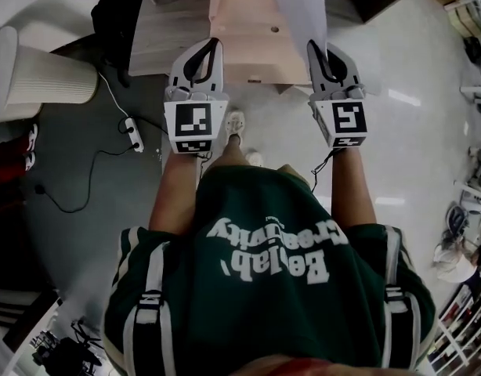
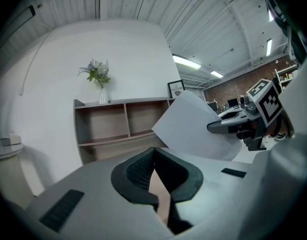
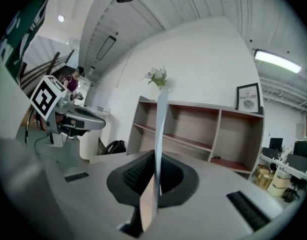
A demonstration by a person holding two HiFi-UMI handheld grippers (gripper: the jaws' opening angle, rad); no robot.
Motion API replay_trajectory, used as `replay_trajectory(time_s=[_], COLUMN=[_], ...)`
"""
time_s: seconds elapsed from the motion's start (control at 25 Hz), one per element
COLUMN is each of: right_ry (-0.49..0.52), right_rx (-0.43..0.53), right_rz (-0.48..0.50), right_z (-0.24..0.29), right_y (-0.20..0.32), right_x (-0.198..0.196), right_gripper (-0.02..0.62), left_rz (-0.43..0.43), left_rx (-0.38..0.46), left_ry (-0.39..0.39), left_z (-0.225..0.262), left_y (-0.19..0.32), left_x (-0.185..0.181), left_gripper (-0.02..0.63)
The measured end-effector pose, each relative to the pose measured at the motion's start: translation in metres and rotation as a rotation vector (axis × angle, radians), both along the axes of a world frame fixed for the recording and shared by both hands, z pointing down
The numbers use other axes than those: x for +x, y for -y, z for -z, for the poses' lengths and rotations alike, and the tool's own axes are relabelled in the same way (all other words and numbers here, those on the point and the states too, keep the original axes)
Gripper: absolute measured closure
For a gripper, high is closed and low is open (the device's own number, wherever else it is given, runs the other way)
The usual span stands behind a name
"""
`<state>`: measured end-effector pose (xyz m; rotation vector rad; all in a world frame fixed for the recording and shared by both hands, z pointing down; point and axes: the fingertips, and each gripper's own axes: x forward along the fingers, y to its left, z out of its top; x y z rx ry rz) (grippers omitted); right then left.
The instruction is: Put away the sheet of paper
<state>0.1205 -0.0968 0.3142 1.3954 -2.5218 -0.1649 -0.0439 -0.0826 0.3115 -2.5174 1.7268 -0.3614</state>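
Wooden shelf unit (image 3: pixel 198 129) straight ahead against white wall (image 3: pixel 203 59); sheet of paper (image 3: pixel 161 124) upright before it, edge-on, clamped between jaws of right hand-held gripper (image 3: pixel 156 170). Left hand-held gripper (image 2: pixel 154 166) alongside, clenched tight on nothing, clear of the sheet.

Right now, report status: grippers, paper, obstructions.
Left gripper shut, empty. Right gripper shut on sheet of paper. Shelf unit ahead; no obstruction seen.
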Motion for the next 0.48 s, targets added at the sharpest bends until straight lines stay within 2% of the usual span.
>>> replay_trajectory(time_s=[0.24, 0.4, 0.48], right_ry=[-0.231, -0.462, -0.538], right_rx=[-0.004, -0.014, -0.033], right_rz=[-0.001, 0.046, 0.076], right_z=[-0.037, -0.08, -0.103], right_y=[0.061, 0.086, 0.094], right_x=[-0.03, -0.055, -0.066], right_gripper=[0.563, 0.563, 0.563], left_rz=[-0.028, -0.051, -0.059], left_rx=[-0.038, -0.056, -0.074], left_ry=[-0.003, -0.024, -0.026], left_z=[-0.017, -0.027, -0.035], left_y=[0.067, 0.102, 0.115], left_x=[-0.029, -0.048, -0.055], left_gripper=[0.588, 0.588, 0.588])
